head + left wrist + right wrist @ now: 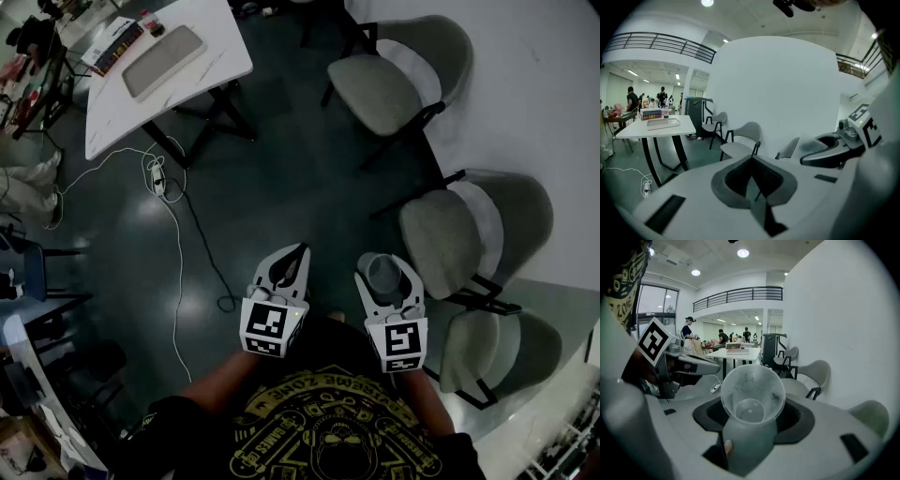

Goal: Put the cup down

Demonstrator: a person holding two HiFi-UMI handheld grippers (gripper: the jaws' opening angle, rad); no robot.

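- Right gripper (385,281) is clamped on the clear cup (751,394), which sits between its jaws, mouth facing back, up over the floor (244,187).
- Left gripper (287,267) jaws are together, empty, just beside it.

A white table (220,49) stands on the dark floor (281,169) at the upper left, bearing a grey tray (164,58) and what look like books (114,45). A white power strip (157,178) and its cable lie beside the table's legs. Three grey chairs (394,80) line the curved white wall (534,103).
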